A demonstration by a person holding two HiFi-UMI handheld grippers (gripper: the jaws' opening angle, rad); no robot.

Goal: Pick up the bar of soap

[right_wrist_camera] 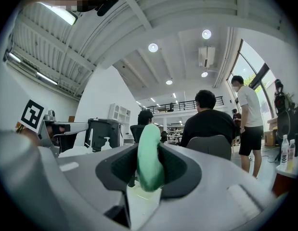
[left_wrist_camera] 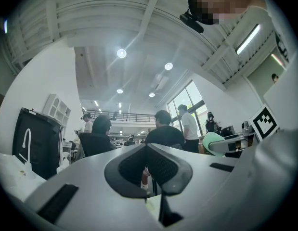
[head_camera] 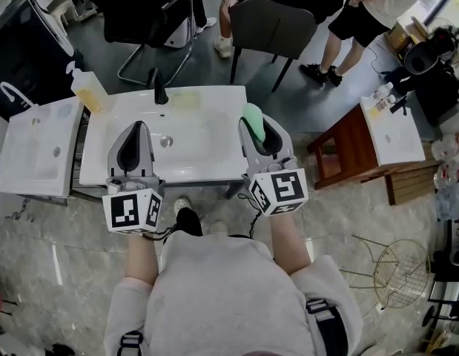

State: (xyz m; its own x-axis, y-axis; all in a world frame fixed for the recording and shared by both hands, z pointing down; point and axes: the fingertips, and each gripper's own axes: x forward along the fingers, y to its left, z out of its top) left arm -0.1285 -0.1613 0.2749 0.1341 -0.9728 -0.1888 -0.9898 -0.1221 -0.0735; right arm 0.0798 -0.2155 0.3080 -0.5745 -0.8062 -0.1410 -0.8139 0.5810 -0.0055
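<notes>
The bar of soap (head_camera: 252, 116) is pale green and oval, and it stands on edge between the pads of my right gripper (head_camera: 259, 122), which is shut on it. It hangs above the right end of the white sink (head_camera: 207, 102). The right gripper view shows the soap (right_wrist_camera: 149, 153) upright in that gripper (right_wrist_camera: 149, 147), poking out past the fingertips. My left gripper (head_camera: 136, 127) hovers over the sink's left part with its tips together and nothing in it. In the left gripper view, the left gripper (left_wrist_camera: 148, 146) looks out level, and the soap (left_wrist_camera: 214, 143) shows at the right.
A black faucet (head_camera: 159, 87) and a yellow soap dispenser (head_camera: 89, 89) stand at the sink's back. Another white basin (head_camera: 36, 147) sits at the left, and a third (head_camera: 393, 130) rests on a wooden stand at the right. Chairs and people are beyond the sink.
</notes>
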